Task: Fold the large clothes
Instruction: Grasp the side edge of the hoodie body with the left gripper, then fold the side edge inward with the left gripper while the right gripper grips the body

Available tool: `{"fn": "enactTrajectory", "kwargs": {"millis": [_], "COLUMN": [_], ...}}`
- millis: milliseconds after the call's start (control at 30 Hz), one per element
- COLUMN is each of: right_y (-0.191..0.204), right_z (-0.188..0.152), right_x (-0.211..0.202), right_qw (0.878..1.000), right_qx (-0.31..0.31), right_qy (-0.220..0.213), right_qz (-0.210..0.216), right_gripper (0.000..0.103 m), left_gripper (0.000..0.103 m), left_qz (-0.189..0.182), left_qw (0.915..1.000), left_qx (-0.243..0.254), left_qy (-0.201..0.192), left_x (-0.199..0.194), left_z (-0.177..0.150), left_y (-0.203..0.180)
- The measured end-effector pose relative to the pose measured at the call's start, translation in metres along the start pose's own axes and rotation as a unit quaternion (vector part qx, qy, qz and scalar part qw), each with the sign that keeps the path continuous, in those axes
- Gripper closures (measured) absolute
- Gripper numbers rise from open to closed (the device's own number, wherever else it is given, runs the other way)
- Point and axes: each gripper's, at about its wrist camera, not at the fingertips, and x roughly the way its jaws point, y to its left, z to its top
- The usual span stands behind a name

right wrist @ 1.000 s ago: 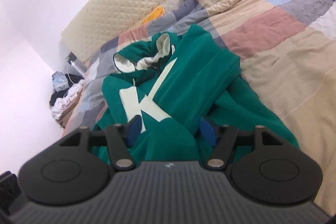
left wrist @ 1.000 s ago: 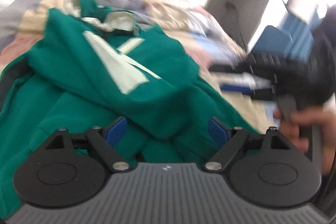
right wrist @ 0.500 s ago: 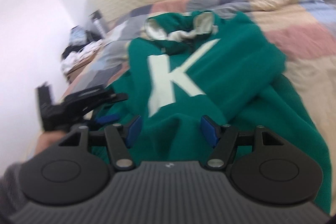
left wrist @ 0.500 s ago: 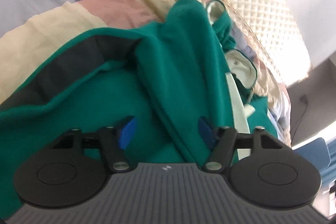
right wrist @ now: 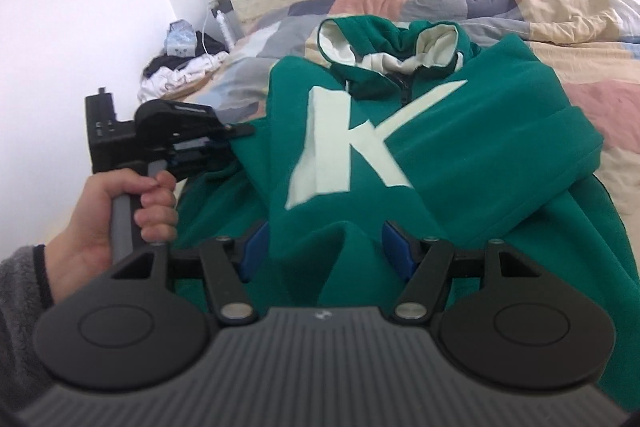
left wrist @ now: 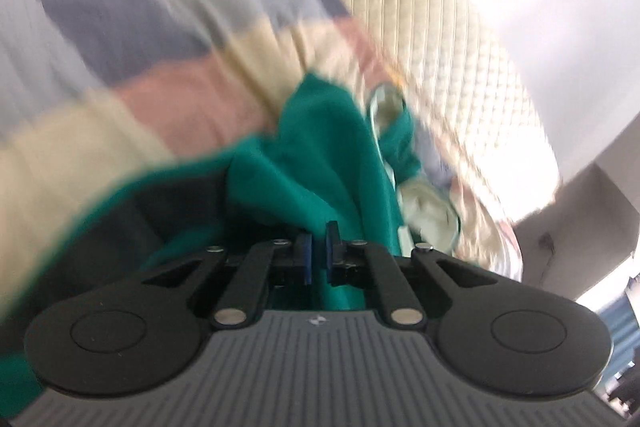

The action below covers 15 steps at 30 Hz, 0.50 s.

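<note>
I had barely begun: the green hoodie lay rumpled on the patchwork quilt, its sleeves loose and no fold made. My left gripper had just closed on a ridge of its fabric at the hoodie's left edge. My right gripper stood open astride the hem, gripping nothing.

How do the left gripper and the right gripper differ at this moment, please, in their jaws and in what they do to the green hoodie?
The left gripper has just been closing; its jaws pinch a fold of the green hoodie at its side edge. The right gripper stands open, a hump of fabric between its blue pads, not pressed. Both are black with blue pads and sit low over the hoodie.
</note>
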Motion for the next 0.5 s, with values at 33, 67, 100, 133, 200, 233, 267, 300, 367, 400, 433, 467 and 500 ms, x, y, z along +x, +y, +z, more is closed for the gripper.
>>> {"fn": "enactTrajectory", "kwargs": {"millis": [33,67,100,133,200,233,267,300,367,400,433,467,500], "right_y": [0.002,0.004,0.006,0.008,0.013,0.016,0.018,0.02,0.021,0.02,0.02,0.019,0.02], "right_z": [-0.001,-0.002,-0.003,-0.005,-0.007,-0.009,-0.01,-0.011,-0.012,-0.012,-0.011,-0.01,-0.01], "right_x": [0.001,0.003,0.006,0.01,0.016,0.018,0.02,0.02,0.019,0.018,0.016,0.015,0.014], "right_qw": [1.0,1.0,1.0,1.0,1.0,0.999,0.999,0.998,0.998,0.998,0.998,0.998,0.997], "right_qx": [0.0,-0.002,-0.004,-0.008,-0.019,-0.028,-0.038,-0.045,-0.054,-0.054,-0.053,-0.054,-0.056], "right_qy": [0.0,0.002,0.006,0.012,0.02,0.023,0.025,0.027,0.029,0.029,0.028,0.029,0.03], "right_qz": [0.001,0.0,-0.001,-0.002,-0.004,-0.008,-0.014,-0.018,-0.024,-0.025,-0.027,-0.029,-0.033], "right_gripper": [0.037,0.037,0.039,0.04,0.04,0.04,0.04,0.04,0.04,0.04,0.04,0.04,0.04], "left_gripper": [0.096,0.096,0.096,0.096,0.096,0.096,0.096,0.095,0.094,0.092,0.088,0.086,0.081], "left_qz": [0.008,0.017,0.029,0.047,0.07,0.076,0.084,0.09,0.09,0.088,0.084,0.077,0.073], "left_qw": [0.9998,0.9994,0.9988,0.9979,0.9971,0.997,0.9964,0.9959,0.9958,0.9958,0.9961,0.9966,0.9969], "left_qx": [0.003,0.004,0.009,0.019,0.015,0.007,0.008,0.011,0.008,0.008,0.008,0.01,0.009], "left_qy": [-0.016,-0.029,-0.037,-0.04,-0.025,-0.012,-0.001,0.006,0.019,0.023,0.026,0.028,0.029], "left_x": [-0.005,-0.008,-0.008,-0.007,0.001,0.005,0.007,0.008,0.007,0.004,0.0,-0.005,-0.011], "left_z": [0.007,0.014,0.019,0.023,0.025,0.025,0.024,0.022,0.019,0.018,0.017,0.014,0.011], "left_y": [0.002,0.006,0.01,0.014,0.026,0.033,0.036,0.037,0.037,0.035,0.033,0.03,0.027]}}
